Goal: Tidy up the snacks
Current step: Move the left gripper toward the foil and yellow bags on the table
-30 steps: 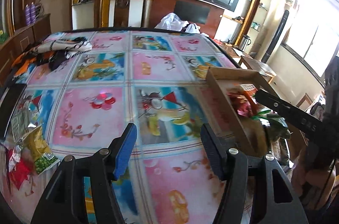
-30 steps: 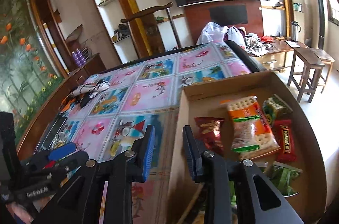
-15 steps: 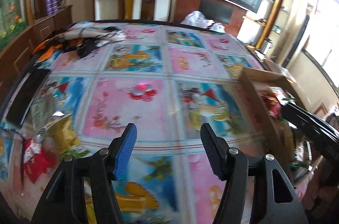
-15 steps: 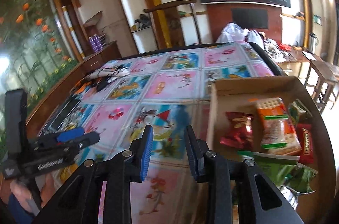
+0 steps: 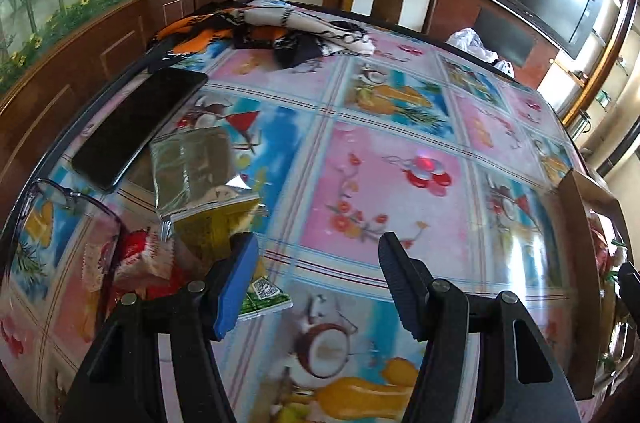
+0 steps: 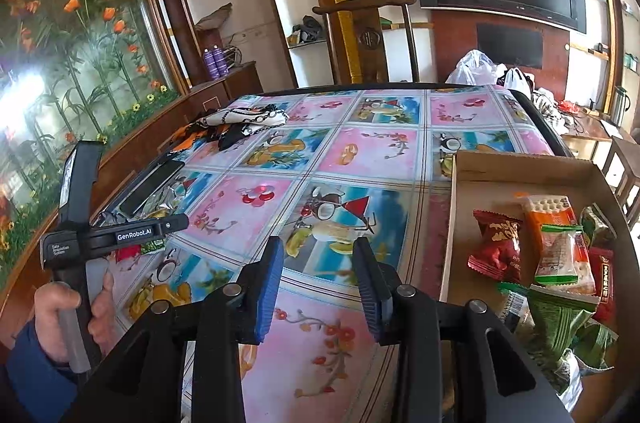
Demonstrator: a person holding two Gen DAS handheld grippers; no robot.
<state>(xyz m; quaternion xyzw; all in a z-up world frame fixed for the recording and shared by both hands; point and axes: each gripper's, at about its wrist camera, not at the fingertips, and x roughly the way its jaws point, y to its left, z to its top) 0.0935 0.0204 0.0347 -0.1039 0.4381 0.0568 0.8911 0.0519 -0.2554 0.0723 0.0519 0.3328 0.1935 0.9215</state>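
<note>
Since one second ago, my left gripper (image 5: 316, 283) has swung left toward the loose snack packets (image 5: 208, 219) beside the black phone (image 5: 136, 127); it is wide open and empty. My right gripper (image 6: 318, 287) hovers over the patterned tablecloth (image 6: 360, 151), partly open, holding nothing. Several packets already lie in the shallow cardboard box (image 6: 520, 167), including a red packet (image 6: 496, 243). Judged progress: partial. The yellow, silver and red packets at the left remain to be moved.
</note>
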